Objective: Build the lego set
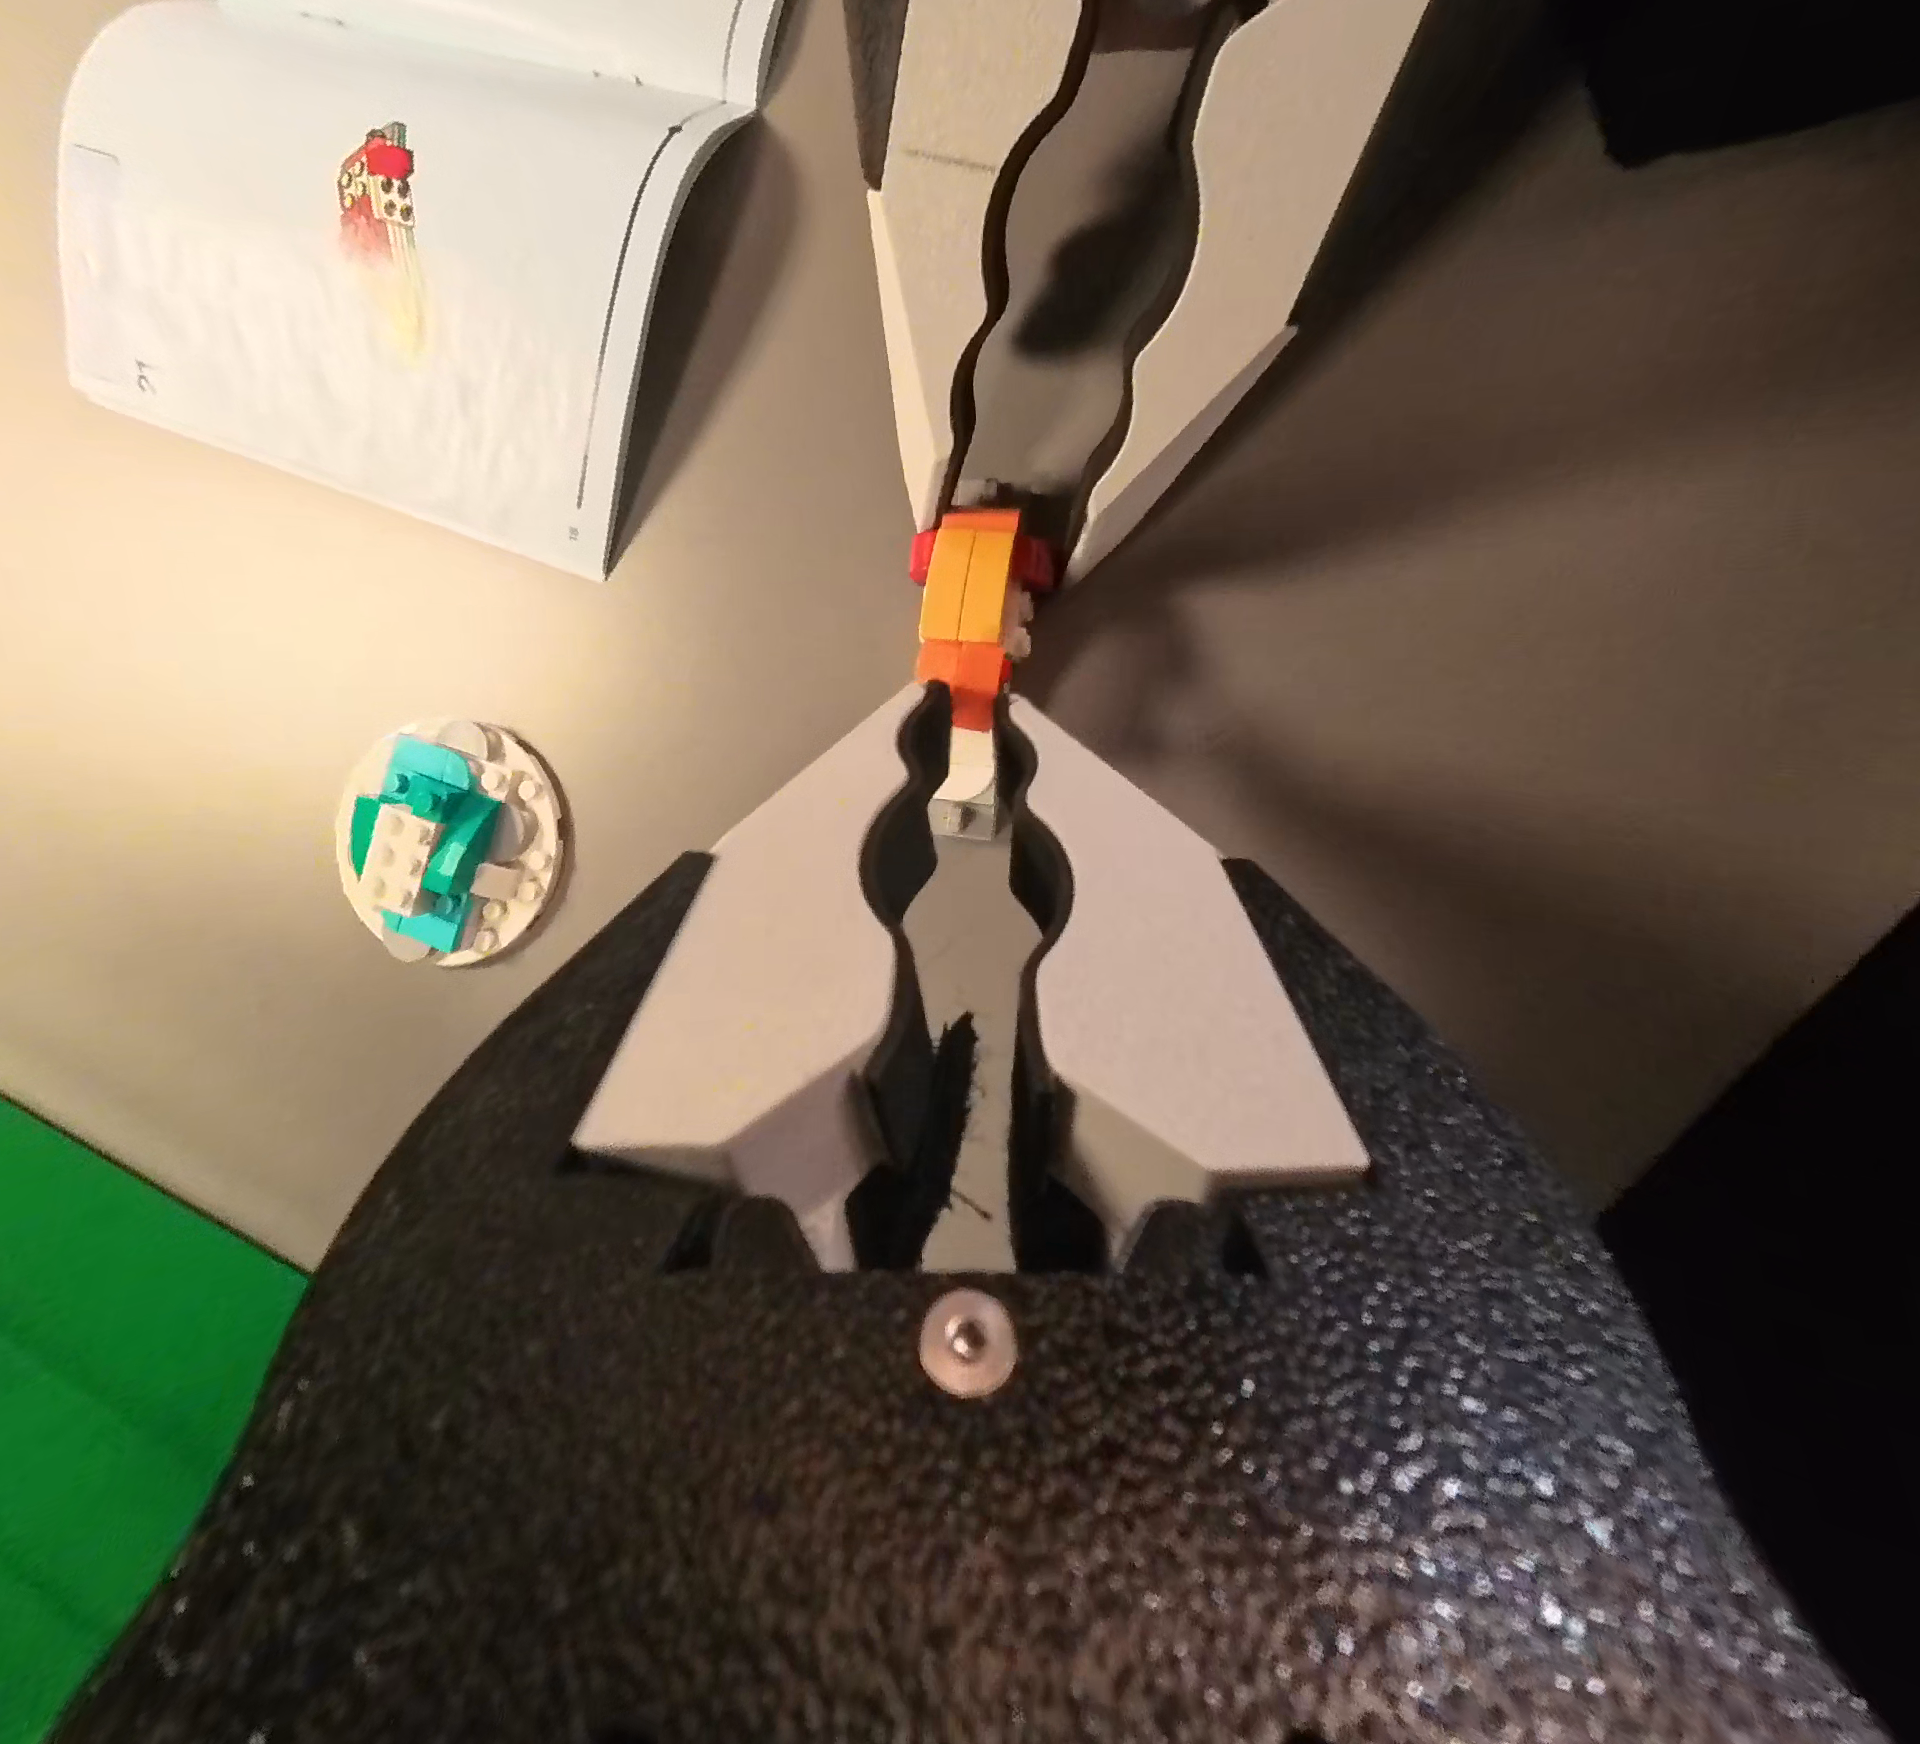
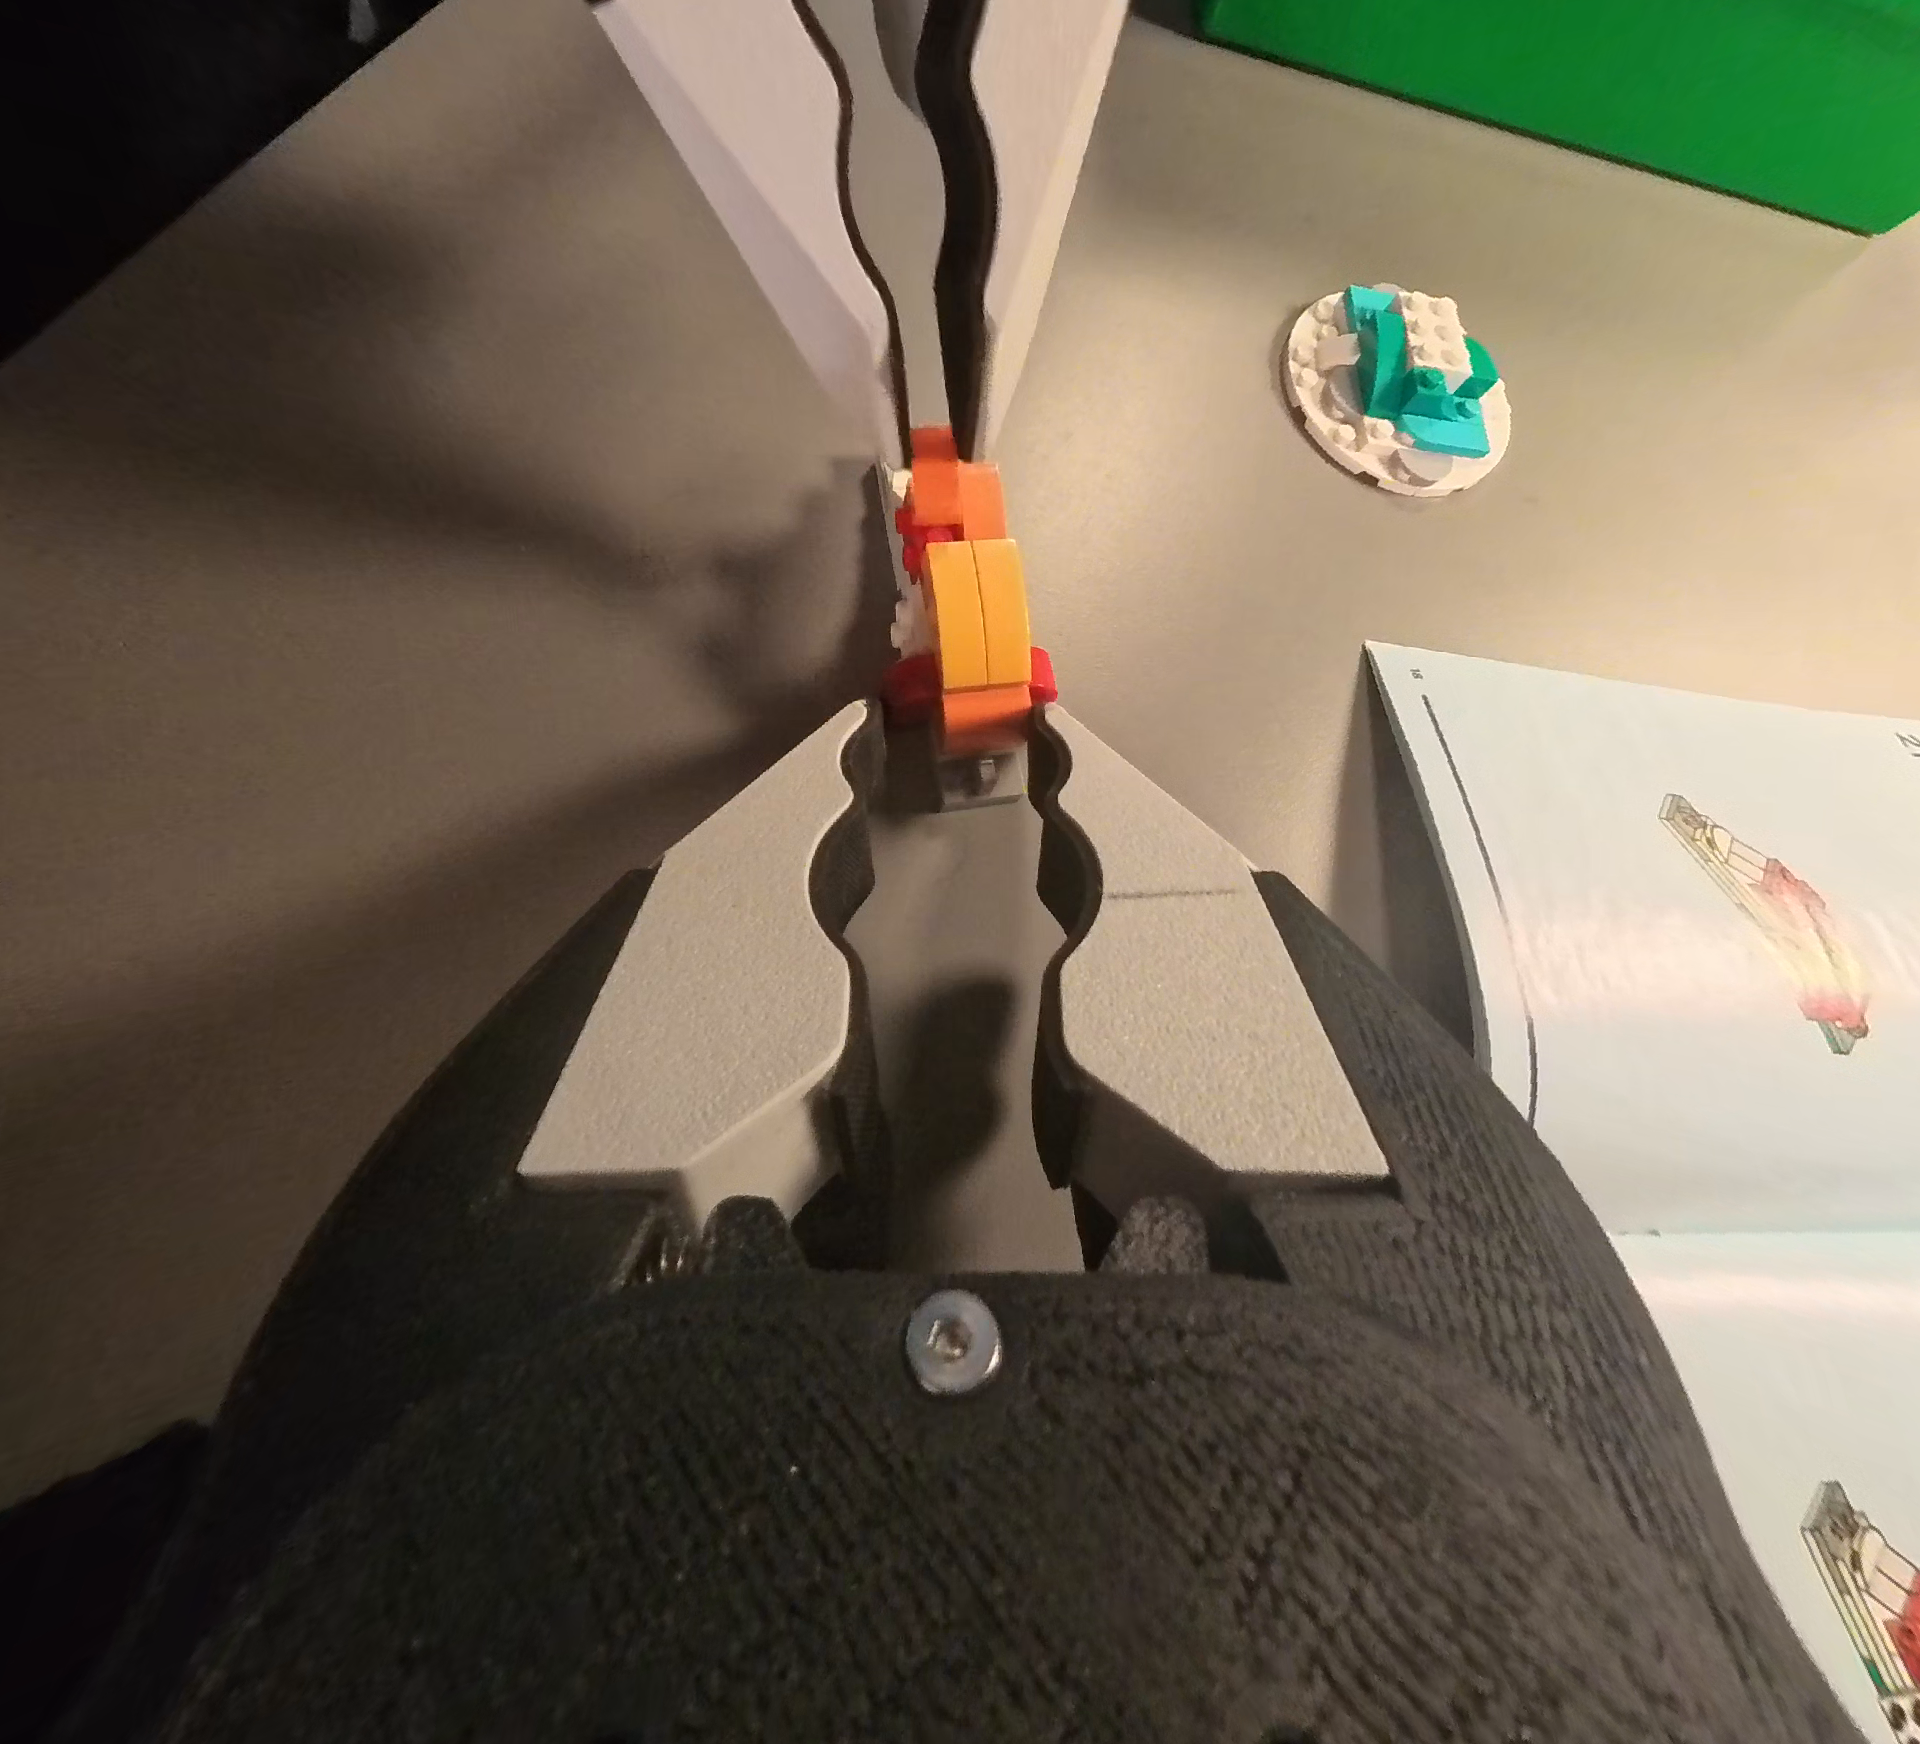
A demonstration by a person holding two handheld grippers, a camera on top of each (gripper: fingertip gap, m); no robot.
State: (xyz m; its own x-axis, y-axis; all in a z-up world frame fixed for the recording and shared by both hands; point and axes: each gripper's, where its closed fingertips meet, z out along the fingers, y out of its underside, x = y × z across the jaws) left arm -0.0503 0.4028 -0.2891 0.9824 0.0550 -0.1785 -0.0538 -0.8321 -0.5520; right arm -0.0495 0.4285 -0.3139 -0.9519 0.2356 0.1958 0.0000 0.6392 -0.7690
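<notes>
Two grippers, left gripper (image 1: pixel 966 707) and right gripper (image 2: pixel 956 718), were clamped on opposite ends of one orange-yellow brick assembly (image 1: pixel 966 593), held above the table (image 1: pixel 208 707).

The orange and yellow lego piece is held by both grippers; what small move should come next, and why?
Probably press the two grippers gently toward each other to seat the bricks. The left gripper clamps one end of the orange and yellow lego piece, the right gripper the other, above the table. The round white base waits apart.
</notes>
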